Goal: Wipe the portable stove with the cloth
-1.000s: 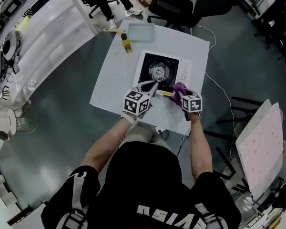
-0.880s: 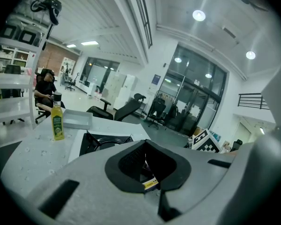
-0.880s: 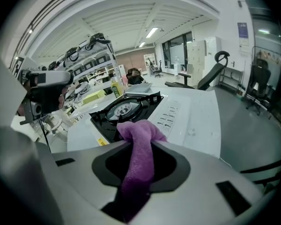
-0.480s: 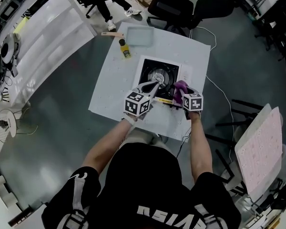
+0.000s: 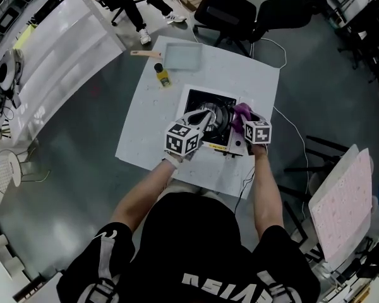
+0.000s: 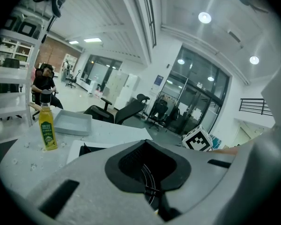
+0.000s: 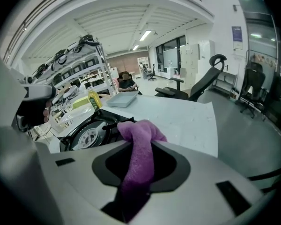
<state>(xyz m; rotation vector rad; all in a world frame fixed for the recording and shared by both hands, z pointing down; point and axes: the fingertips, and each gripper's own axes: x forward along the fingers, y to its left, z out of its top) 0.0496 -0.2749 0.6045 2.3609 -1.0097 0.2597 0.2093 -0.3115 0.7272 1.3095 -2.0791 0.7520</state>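
Right, your right gripper [image 5: 246, 120] is clenched on the purple cloth [image 7: 139, 149]; in the right gripper view the cloth climbs out of the pinch as a narrow strip, its long axis running straight along the jaws; its free end folds over just ahead of the tips and points away from you, toward the far side of the table [image 5: 145, 131]. From the head view that purple bunch sits over the right part of the portable stove [image 5: 199, 100], where the black burner well meets the pale cover; whether it presses on the surface I cannot tell.

The stove lies near the middle of the table with its long axis running across you, left to right; the round burner [image 7: 90, 137] is at the left end and the pale cover at the right; the front edge with the yellow strip faces you.

Your left gripper [image 5: 202, 117] has its jaws closed together on nothing; the wires of the grate show through the opening behind the tips; from above those tips hang over the burner, just beside the cloth.

Beyond the stove, a yellow bottle [image 5: 162, 76] stands upright on the table; a grey tray [image 5: 180, 55] lies just behind it; a black office chair [image 5: 226, 8] stands past the far edge.
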